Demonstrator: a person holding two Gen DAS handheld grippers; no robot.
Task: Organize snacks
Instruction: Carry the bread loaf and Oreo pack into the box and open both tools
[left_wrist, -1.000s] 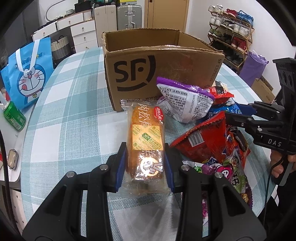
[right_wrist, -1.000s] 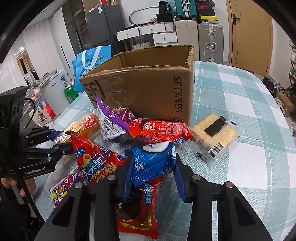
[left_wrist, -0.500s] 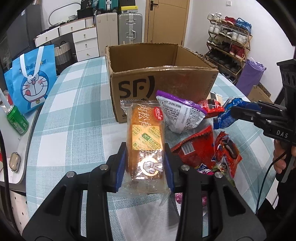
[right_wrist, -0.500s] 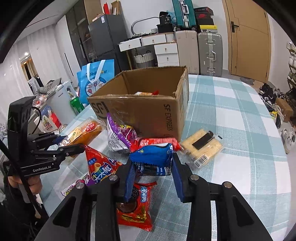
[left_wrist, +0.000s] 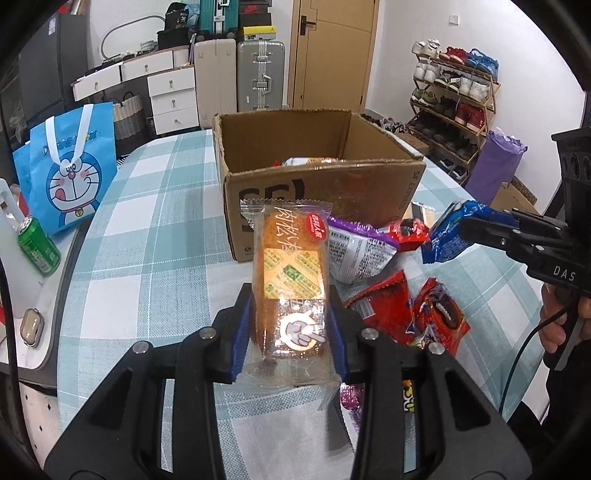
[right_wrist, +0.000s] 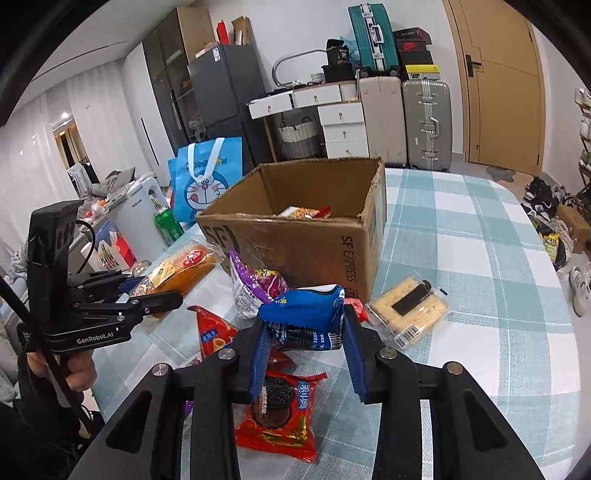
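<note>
From the left wrist view, the left gripper (left_wrist: 290, 325) is clamped on a clear-wrapped orange cake (left_wrist: 290, 280), its blue pads pressing both long sides of the wrapper, and the packet is held lifted above the checked tablecloth (left_wrist: 140, 236). Beyond it stands the open cardboard box (left_wrist: 317, 173), with at least one wrapped snack lying on its floor. At the foot of the box lie a purple and white packet (left_wrist: 356, 251) and a small red packet (left_wrist: 408, 232), and nearer, beside the gripper, a red chip bag (left_wrist: 384, 302) and a red cookie packet (left_wrist: 441, 317). To the right, the right gripper (left_wrist: 458, 225) holds a blue cookie packet (left_wrist: 443, 236) in the air, near the box's front corner. A green can (left_wrist: 37, 245) and a blue cartoon bag (left_wrist: 70, 173) sit off the table's left edge. From the right wrist view, the right gripper (right_wrist: 306, 343) grips the blue cookie packet (right_wrist: 306, 317) between its blue pads, raised clear of the table; its far end curls, so how squarely the pads sit is hard to judge. Under it lies the red cookie packet (right_wrist: 282, 413), and to the right, just beside the cardboard box (right_wrist: 295, 236), a clear tray of pale crackers (right_wrist: 408, 310). On the left, the left gripper (right_wrist: 155, 291) carries the orange cake (right_wrist: 181, 269).
</note>
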